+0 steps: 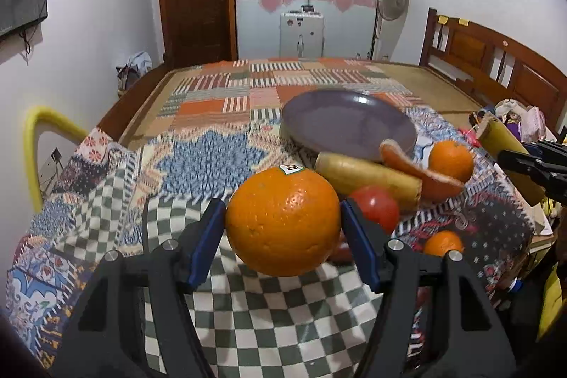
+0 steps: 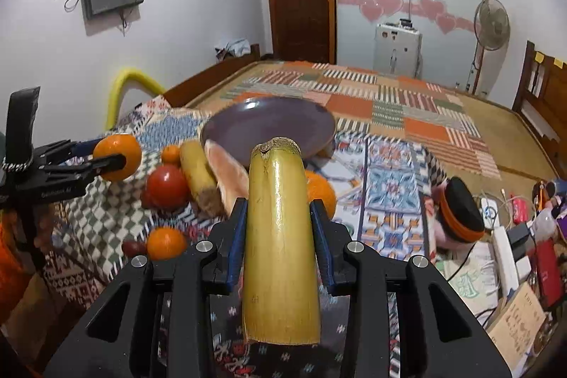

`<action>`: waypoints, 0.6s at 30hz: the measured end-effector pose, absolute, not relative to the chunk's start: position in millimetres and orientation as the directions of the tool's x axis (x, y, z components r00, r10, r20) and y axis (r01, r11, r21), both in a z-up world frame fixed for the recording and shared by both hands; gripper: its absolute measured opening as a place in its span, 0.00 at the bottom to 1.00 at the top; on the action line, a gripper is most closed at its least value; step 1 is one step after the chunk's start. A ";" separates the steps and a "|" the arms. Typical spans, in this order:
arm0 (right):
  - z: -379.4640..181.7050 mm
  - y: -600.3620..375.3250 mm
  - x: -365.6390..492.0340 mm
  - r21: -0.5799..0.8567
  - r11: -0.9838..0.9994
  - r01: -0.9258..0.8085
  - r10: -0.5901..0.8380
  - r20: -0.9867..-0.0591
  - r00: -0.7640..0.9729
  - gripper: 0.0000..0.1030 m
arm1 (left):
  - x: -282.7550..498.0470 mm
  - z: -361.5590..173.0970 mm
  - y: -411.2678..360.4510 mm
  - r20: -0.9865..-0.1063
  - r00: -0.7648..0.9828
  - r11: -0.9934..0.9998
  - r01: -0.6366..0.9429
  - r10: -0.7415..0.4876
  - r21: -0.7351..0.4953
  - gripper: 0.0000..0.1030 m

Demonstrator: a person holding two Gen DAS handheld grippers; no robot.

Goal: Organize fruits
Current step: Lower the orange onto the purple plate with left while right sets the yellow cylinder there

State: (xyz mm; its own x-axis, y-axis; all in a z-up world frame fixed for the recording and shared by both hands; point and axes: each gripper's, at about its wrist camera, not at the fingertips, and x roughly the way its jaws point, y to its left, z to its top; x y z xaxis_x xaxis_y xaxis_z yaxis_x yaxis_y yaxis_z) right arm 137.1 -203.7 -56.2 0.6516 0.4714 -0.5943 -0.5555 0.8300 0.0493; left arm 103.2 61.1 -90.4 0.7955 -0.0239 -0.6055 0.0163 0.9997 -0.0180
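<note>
left gripper (image 1: 283,222) clamped on large orange (image 1: 283,220), held above checked cloth | right gripper (image 2: 280,222) clamped on yellow stalk piece (image 2: 280,236), also aloft | purple plate (image 1: 400,126) ahead, bare; tomato (image 1: 377,206), small oranges near | likely step: carry to plate; advice: lower fully before releasing, orange may roll.

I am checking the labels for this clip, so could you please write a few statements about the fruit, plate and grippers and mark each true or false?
1. The left gripper is closed on a large orange. True.
2. The right gripper is empty. False: it holds a yellow stalk piece.
3. The purple plate holds no fruit. True.
4. The red tomato lies on the plate. False: it rests on the cloth beside it.
</note>
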 end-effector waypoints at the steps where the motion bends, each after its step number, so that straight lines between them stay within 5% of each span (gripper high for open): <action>1: -52.0 -203.2 139.5 0.050 0.831 -0.554 0.474 -0.585 0.658 0.31 | 104.5 -86.9 59.8 -0.599 0.800 1.000 0.017 -0.024 -0.018 0.64; 18: -18.4 -180.8 180.9 0.038 0.838 -0.544 0.492 -0.484 0.724 0.31 | 136.3 -31.3 46.5 -0.483 0.875 0.999 0.038 -0.037 -0.007 0.64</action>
State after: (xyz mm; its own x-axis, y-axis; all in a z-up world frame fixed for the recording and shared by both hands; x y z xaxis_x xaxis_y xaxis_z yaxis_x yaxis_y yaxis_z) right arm 180.9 -180.8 -18.4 0.7239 0.4919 -0.4837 -0.5442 0.8381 0.0379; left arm 136.3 46.5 -31.3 0.8751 -0.0366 -0.4826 0.0380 0.9993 -0.0068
